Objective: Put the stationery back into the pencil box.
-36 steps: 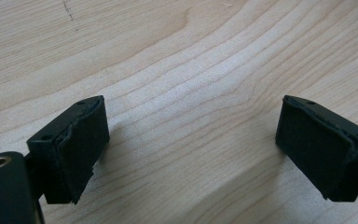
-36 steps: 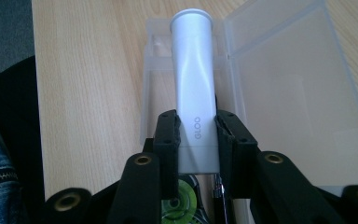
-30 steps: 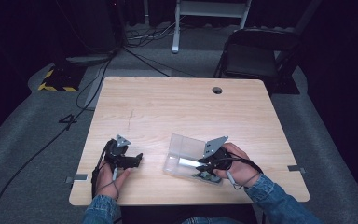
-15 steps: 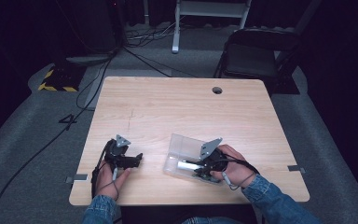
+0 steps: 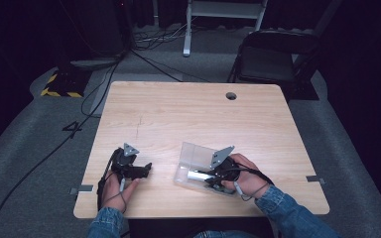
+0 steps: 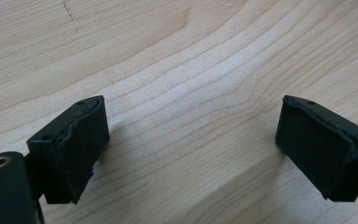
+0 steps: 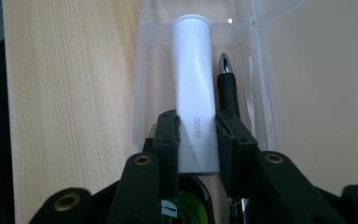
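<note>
Right hand-held gripper [image 7: 196,135] clamped on white glue stick [image 7: 195,88] inside clear case [image 5: 194,156], near-right of worktop [image 5: 188,114]. Left hand-held gripper [image 6: 191,140] wide, empty. Probably mid-way; lid open.

The high view looks down and forward over the whole table [image 5: 188,114], while each gripper view peers closely past its own fingers [image 6: 70,144], apparently sharing only that wood.

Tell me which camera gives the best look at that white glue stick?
The right gripper view: the white glue stick lies lengthwise in the clear box, the right gripper clamped on it, "GLOO" readable. In the high view it is a small white bar. The left gripper view looks at the table.
</note>
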Action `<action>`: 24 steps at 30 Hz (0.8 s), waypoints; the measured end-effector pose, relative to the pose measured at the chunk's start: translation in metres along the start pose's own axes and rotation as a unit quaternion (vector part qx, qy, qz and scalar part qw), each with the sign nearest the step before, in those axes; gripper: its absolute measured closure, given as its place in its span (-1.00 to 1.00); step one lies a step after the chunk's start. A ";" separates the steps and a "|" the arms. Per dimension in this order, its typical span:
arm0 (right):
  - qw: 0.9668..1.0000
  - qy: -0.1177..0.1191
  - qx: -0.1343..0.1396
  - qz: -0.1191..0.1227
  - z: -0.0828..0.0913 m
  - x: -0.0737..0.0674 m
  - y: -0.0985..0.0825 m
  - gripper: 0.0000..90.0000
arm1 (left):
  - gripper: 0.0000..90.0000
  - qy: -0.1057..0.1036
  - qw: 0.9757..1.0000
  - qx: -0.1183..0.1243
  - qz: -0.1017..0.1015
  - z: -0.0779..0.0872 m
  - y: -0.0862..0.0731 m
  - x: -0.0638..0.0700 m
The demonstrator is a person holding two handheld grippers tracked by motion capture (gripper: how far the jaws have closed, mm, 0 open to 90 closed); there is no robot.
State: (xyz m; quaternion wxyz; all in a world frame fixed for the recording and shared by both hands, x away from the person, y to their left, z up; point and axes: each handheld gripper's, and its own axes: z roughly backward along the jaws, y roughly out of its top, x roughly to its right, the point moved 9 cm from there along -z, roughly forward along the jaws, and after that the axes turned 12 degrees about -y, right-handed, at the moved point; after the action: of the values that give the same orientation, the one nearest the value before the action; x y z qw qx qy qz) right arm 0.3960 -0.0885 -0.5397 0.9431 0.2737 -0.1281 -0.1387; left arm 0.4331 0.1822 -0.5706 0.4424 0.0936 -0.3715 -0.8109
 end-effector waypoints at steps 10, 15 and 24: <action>1.000 -0.003 0.006 -0.022 -0.003 0.004 0.000 0.59 | -0.78 0.000 1.000 0.000 -0.001 0.000 0.000 0.000; 1.000 -0.009 0.009 -0.023 -0.004 0.006 0.000 0.59 | -0.78 0.000 1.000 0.000 0.000 0.000 0.000 0.000; 0.999 -0.027 0.010 -0.026 -0.004 0.006 0.001 0.58 | -0.78 0.000 1.000 0.000 0.000 0.000 0.000 0.000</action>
State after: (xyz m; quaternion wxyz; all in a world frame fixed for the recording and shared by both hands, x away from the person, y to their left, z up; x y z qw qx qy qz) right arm 0.4035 -0.0875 -0.5413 0.9327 0.2822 -0.1473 -0.1694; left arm 0.4331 0.1822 -0.5706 0.4425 0.0939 -0.3712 -0.8109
